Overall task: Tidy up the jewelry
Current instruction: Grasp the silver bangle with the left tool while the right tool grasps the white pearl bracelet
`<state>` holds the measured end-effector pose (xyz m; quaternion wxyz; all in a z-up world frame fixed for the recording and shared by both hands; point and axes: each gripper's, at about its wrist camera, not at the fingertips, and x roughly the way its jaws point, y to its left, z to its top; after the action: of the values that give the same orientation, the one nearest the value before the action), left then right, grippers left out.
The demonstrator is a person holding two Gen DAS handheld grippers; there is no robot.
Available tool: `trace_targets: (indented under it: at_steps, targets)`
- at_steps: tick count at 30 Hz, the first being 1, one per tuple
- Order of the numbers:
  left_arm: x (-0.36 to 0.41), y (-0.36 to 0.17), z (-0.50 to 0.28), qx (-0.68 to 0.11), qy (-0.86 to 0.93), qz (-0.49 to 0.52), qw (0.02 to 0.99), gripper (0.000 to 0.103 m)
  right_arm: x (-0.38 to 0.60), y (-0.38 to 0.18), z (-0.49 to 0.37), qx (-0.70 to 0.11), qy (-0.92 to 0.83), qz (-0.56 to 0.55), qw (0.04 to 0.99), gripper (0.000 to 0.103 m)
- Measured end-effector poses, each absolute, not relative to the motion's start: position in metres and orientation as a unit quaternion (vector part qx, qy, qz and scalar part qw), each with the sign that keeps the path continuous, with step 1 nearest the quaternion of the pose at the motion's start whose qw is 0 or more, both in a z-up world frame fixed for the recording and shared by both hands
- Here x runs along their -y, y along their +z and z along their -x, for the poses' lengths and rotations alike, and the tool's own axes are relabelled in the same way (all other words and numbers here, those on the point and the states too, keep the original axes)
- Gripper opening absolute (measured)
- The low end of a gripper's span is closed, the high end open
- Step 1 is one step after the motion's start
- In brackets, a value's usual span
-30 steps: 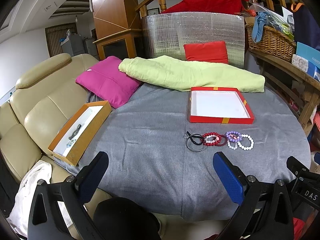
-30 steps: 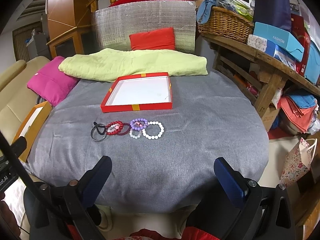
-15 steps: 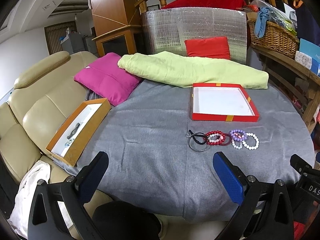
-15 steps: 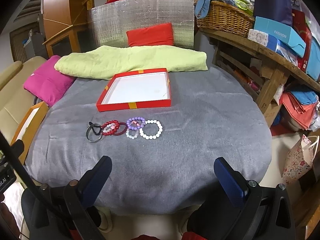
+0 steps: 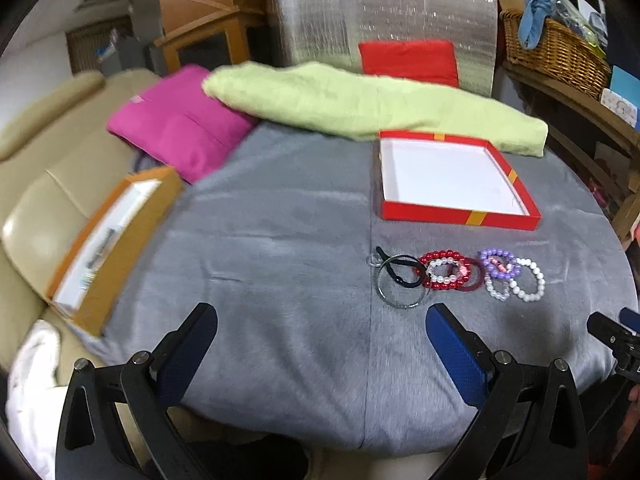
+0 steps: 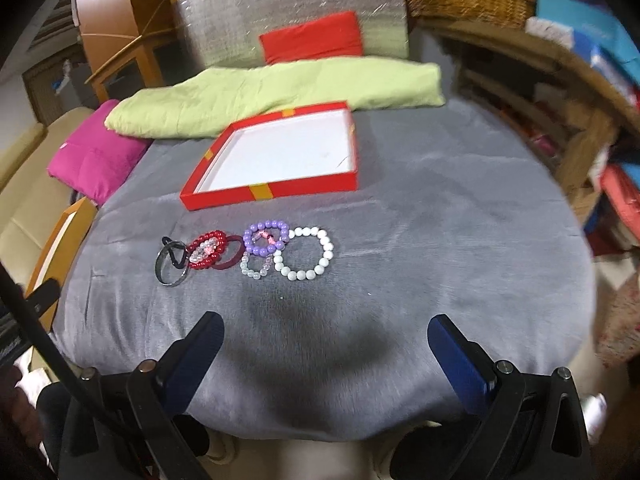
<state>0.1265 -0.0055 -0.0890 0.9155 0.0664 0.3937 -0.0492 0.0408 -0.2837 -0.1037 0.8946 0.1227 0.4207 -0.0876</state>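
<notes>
A row of bracelets lies on the grey tablecloth [image 6: 440, 248]: a metal ring with a black band [image 6: 172, 266], a red bead bracelet [image 6: 206, 250], a purple bead bracelet [image 6: 266, 237] and a white bead bracelet [image 6: 306, 253]. The same row shows in the left wrist view, from the metal ring [image 5: 400, 284] to the white bead bracelet [image 5: 528, 279]. Behind them sits an empty red tray with a white floor [image 6: 272, 192] [image 5: 460, 216]. My left gripper [image 5: 320, 340] is open above the cloth, short of the ring. My right gripper [image 6: 326, 352] is open too, nothing between its fingers.
An orange box [image 5: 132, 232] holding a few items hangs over the table's left edge beside a beige sofa [image 5: 36, 184]. A pink cushion [image 5: 176, 128], a green blanket [image 5: 360, 104] and a red cushion [image 5: 408, 60] lie at the back. Wooden shelves with a wicker basket [image 5: 556, 52] stand right.
Both grippers have moved forward and lower over the table; the bracelets and the red tray appear larger and nearer. Both stay open. Nothing on the cloth has moved.
</notes>
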Motion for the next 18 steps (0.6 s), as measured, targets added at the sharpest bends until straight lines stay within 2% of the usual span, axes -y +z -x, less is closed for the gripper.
trace_targets:
  at_steps: [3, 5, 10, 12, 14, 16, 18]
  targets:
    - [0.005, -0.111, -0.156, -0.417, -0.061, -0.056, 0.905, 0.103, 0.298, -0.124, -0.061, -0.435, -0.071, -0.133, 0.888, 0.092]
    - [0.007, -0.123, -0.173, -0.426, -0.066, -0.048, 0.901, 0.103, 0.309, -0.138, -0.075, -0.446, -0.059, -0.151, 0.881, 0.078]
    - [0.016, -0.14, -0.201, -0.437, -0.081, -0.046, 0.894, 0.102, 0.323, -0.157, -0.109, -0.448, -0.055, -0.165, 0.877, 0.06]
    - [0.02, -0.142, -0.208, -0.446, -0.098, -0.037, 0.889, 0.092, 0.325, -0.163, -0.122, -0.454, -0.052, -0.16, 0.875, 0.051]
    - [0.023, -0.147, -0.216, -0.452, -0.113, -0.033, 0.884, 0.078, 0.329, -0.17, -0.131, -0.461, -0.051, -0.165, 0.87, 0.043]
    - [0.027, -0.151, -0.223, -0.458, -0.121, -0.03, 0.88, 0.072, 0.332, -0.176, -0.138, -0.464, -0.052, -0.166, 0.868, 0.04]
    - [0.03, -0.156, -0.227, -0.465, -0.124, -0.03, 0.876, 0.072, 0.328, -0.176, -0.143, -0.461, -0.056, -0.146, 0.874, 0.036]
